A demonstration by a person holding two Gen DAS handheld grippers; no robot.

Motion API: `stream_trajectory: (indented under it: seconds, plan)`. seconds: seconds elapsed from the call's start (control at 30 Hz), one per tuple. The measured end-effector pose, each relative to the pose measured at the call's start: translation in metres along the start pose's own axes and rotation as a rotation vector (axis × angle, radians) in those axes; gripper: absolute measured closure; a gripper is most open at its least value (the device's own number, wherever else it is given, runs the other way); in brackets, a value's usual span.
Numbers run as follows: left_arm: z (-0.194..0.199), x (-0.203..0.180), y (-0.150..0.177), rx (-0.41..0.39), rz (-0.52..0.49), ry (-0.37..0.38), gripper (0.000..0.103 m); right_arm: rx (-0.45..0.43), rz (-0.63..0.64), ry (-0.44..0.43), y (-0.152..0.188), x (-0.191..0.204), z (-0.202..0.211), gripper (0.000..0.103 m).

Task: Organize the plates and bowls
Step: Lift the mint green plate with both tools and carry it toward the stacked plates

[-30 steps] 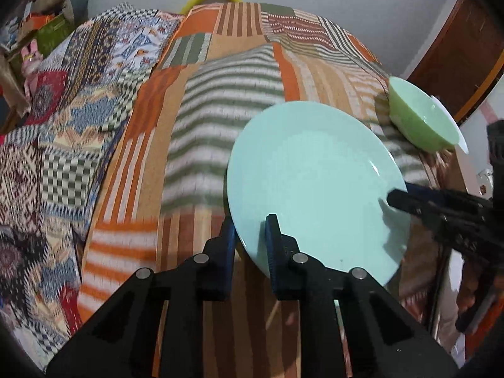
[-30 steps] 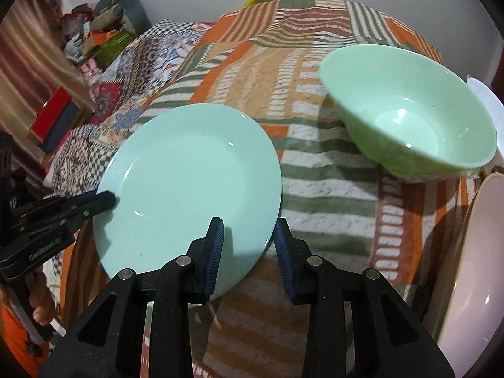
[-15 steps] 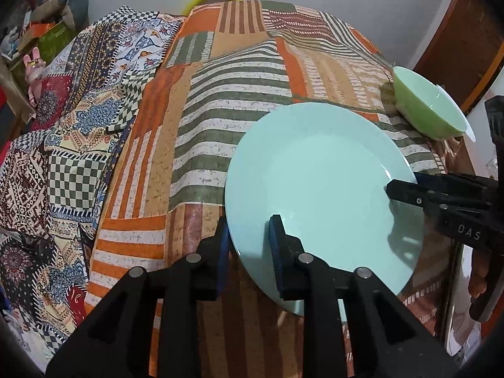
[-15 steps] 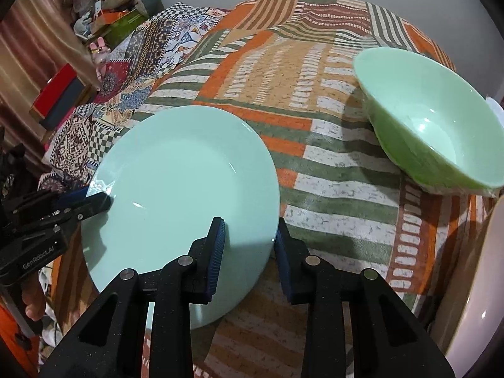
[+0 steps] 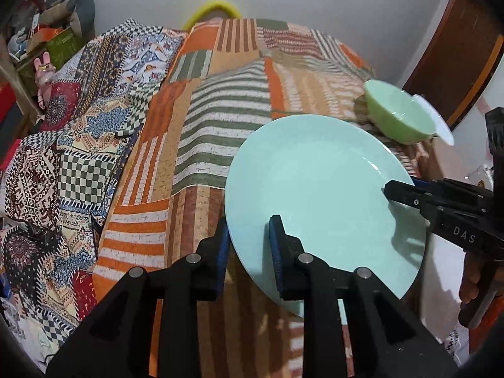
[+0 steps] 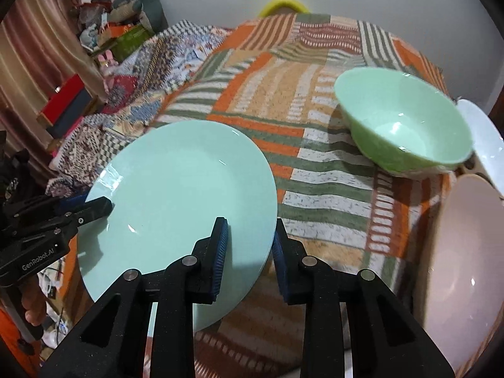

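A pale mint plate (image 5: 318, 189) is held in the air over the near edge of a patchwork-covered bed. My left gripper (image 5: 249, 245) is shut on its left rim. My right gripper (image 6: 249, 245) is shut on its right rim, and the plate also shows in the right wrist view (image 6: 176, 195). Each gripper shows in the other's view, clamped on the opposite rim. A green bowl (image 6: 403, 126) sits on the bed beyond, tilted toward me; it also shows in the left wrist view (image 5: 400, 113).
A large pale pink dish (image 6: 463, 271) stands at the right edge. A white dish (image 6: 482, 138) lies behind the green bowl. The striped bedcover (image 5: 220, 110) stretches ahead. Clutter and a toy (image 6: 126, 9) sit at the far left. A wooden door (image 5: 456, 60) is at the right.
The plate, held by both grippers, has moved back toward me, and now hangs over the bed's near edge. The green bowl looks farther off.
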State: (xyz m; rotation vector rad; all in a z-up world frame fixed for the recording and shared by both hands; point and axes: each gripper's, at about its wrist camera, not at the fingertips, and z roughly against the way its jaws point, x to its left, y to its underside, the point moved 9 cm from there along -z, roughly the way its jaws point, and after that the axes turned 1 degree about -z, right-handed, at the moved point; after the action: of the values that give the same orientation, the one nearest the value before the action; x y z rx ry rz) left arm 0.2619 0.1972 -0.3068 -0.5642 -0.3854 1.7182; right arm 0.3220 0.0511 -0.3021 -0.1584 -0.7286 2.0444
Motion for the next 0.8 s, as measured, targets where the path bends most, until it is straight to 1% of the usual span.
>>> stream_trajectory:
  seconds: [0.27, 0.47, 0.67, 0.8]
  plan:
    - [0.056, -0.03, 0.001, -0.082, -0.025, 0.023, 0.08, -0.107, -0.024, -0.023, 0.006, -0.003, 0.058, 0.078]
    - [0.093, -0.056, 0.005, -0.131, -0.051, 0.039, 0.08, -0.163, -0.027, -0.016, 0.015, -0.005, 0.093, 0.078]
    - [0.118, -0.081, 0.016, -0.162, -0.076, 0.058, 0.08, -0.202, -0.051, -0.022, 0.03, -0.014, 0.122, 0.078]
    - [0.126, -0.099, 0.024, -0.167, -0.099, 0.065, 0.08, -0.226, -0.067, -0.007, 0.042, -0.021, 0.138, 0.078]
